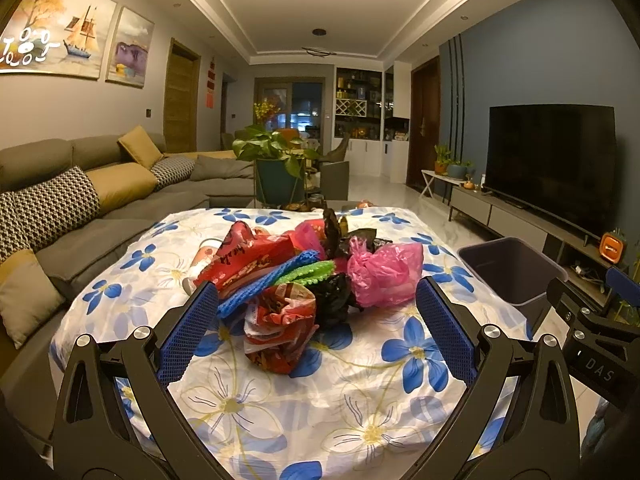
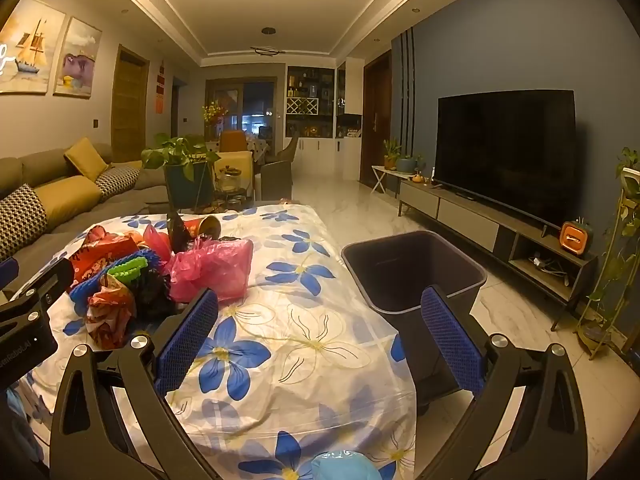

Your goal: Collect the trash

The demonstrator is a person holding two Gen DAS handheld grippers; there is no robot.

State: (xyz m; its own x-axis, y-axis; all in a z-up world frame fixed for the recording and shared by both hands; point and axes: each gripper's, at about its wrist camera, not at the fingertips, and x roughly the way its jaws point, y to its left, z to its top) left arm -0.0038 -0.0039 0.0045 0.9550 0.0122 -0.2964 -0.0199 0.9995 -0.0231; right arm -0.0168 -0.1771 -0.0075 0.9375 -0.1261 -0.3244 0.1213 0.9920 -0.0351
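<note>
Living room at night, warm ceiling light: grey sofa point(image 1: 80, 208) with mustard and checked cushions along the left wall, potted plant point(image 1: 276, 160) behind the table, dark TV point(image 1: 552, 164) on a low cabinet at right against a blue wall. Table point(image 1: 248, 408) in front is covered with a white cloth printed with blue flowers. Trash pile sits mid-table, slightly left in the right wrist view: red printed wrapper point(image 1: 256, 260) at the left edge, blue mesh cloth point(image 1: 256, 286) and green mesh strip point(image 1: 308, 270) under it, crumpled red-and-white wrapper point(image 1: 280, 328) at the near side, black bag point(image 1: 336, 296) beside that, pink plastic bag point(image 1: 384, 270) on the right of the pile, a dark bag piece sticking up at the back, a tipped paper cup point(image 2: 210, 226) behind the pile. Left gripper point(image 1: 316, 332) hovers just short of the pile, jaws spread wide, blue pads either side of the crumpled wrapper, not touching it, nothing held. Dark trash bin point(image 2: 416, 276) stands on the floor just off the table's right edge, open top, looks empty. Right gripper point(image 2: 320, 340) hangs over the table's right side, jaws spread wide and empty, left pad near the pink bag, right pad in front of the bin. Light blue object point(image 2: 344, 466) at the bottom edge of the right view, can't tell what.
</note>
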